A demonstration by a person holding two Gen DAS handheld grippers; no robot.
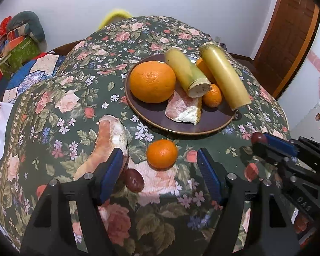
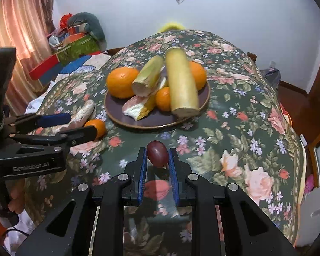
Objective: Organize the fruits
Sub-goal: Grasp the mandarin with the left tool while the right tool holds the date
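My right gripper (image 2: pixel 157 152) is shut on a dark red oval fruit (image 2: pixel 157 153), held just above the floral cloth; it also shows at the right edge of the left wrist view as the right gripper (image 1: pixel 259 138). My left gripper (image 1: pixel 159 152) stands open around a small tangerine (image 1: pixel 162 154) lying on the cloth, pads apart from it. A second dark red fruit (image 1: pixel 134 180) lies by its left finger, beside a pomelo wedge (image 1: pixel 104 140). The brown plate (image 1: pixel 181 127) behind holds a large orange (image 1: pixel 152 81), two sugarcane pieces (image 1: pixel 186 72), a small tangerine (image 1: pixel 212 95) and a pomelo wedge (image 1: pixel 182 108).
The floral cloth (image 2: pixel 245 128) covers the whole surface and falls away at its rounded edges. Boxes and a cushion (image 1: pixel 21 49) are stacked at the back left. A wooden door (image 1: pixel 288 32) stands at the right. A pink curtain (image 2: pixel 17 32) hangs on the left.
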